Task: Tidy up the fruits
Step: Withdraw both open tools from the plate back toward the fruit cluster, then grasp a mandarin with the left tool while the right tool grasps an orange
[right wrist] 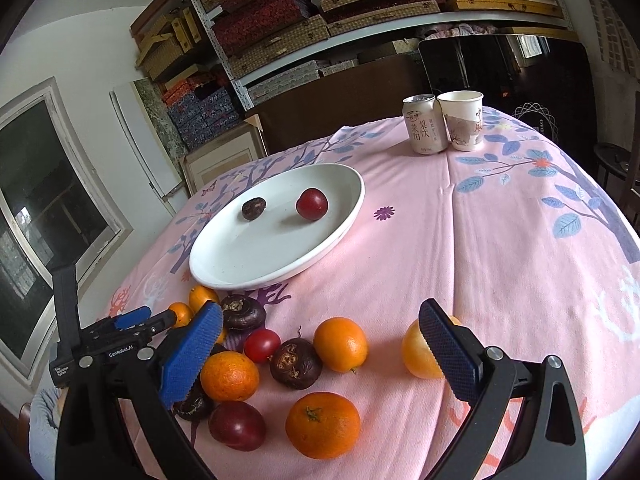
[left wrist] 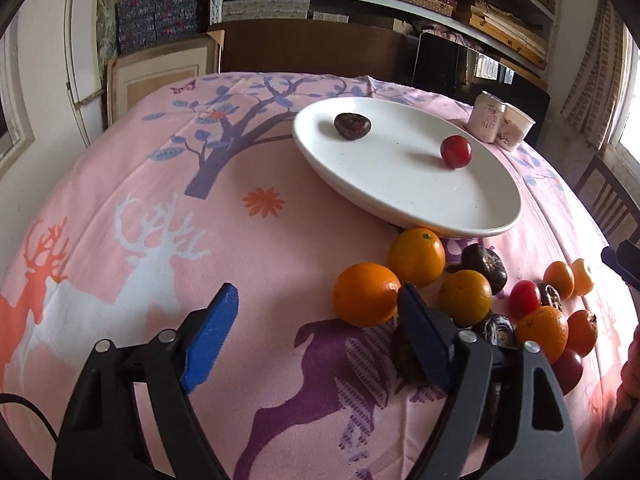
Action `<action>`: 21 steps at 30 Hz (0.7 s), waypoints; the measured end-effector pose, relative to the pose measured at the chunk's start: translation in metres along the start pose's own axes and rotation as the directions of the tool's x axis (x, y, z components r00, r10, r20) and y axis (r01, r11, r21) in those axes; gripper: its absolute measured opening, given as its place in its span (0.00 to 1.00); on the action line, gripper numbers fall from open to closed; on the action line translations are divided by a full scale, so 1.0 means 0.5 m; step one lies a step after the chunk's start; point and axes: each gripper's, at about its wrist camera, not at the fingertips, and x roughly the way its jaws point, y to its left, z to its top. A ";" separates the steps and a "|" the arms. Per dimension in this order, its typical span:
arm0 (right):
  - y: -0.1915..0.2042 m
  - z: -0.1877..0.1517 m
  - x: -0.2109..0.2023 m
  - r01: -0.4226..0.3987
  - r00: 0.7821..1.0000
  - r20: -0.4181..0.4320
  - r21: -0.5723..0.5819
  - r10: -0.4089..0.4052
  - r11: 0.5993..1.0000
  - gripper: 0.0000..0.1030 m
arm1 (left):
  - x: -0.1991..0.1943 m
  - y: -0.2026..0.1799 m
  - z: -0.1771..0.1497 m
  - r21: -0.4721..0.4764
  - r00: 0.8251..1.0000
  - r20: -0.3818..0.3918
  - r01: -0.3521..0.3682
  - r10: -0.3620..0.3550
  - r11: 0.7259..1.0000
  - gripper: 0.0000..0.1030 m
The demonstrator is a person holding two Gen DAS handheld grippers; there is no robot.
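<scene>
Left hand-held gripper (left wrist: 316, 312) hangs with jaws apart over bare tabletop (left wrist: 260, 248), oranges (left wrist: 366, 294) just right; the white plate (left wrist: 472, 224) runs far-left to near-right. Right hand-held gripper (right wrist: 320, 328), also apart, hovers above the fruit pile (right wrist: 296, 364).

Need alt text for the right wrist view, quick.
The open right gripper hovers over a cluster of oranges and dark fruits on a pink tablecloth. Behind it, a white plate holds a red fruit and a dark fruit.
</scene>
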 end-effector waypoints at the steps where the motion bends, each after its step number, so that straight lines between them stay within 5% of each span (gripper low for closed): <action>1: -0.001 0.000 0.001 0.002 1.000 -0.003 0.001 -0.002 1.000 0.96 | 0.002 -0.006 -0.001 0.013 1.000 -0.001 0.009 -0.009 1.000 0.73; 4: 0.000 -0.002 0.006 0.007 1.000 -0.012 -0.002 -0.007 1.000 0.97 | 0.014 -0.038 -0.004 0.073 1.000 -0.017 0.009 -0.008 0.997 0.70; 10: 0.003 -0.005 0.014 0.017 1.000 -0.021 -0.014 -0.017 1.000 0.97 | 0.039 -0.023 0.003 0.011 0.989 -0.064 0.132 -0.131 0.991 0.44; 11: 0.002 -0.005 0.014 0.018 1.000 -0.022 -0.013 -0.018 1.000 0.97 | 0.039 -0.028 0.002 0.020 0.985 -0.069 0.159 -0.157 0.987 0.34; 21: -0.003 -0.053 -0.027 0.038 0.999 -0.036 -0.018 -0.039 0.999 0.96 | -0.040 -0.034 -0.023 0.043 0.994 0.023 0.104 -0.105 0.994 0.34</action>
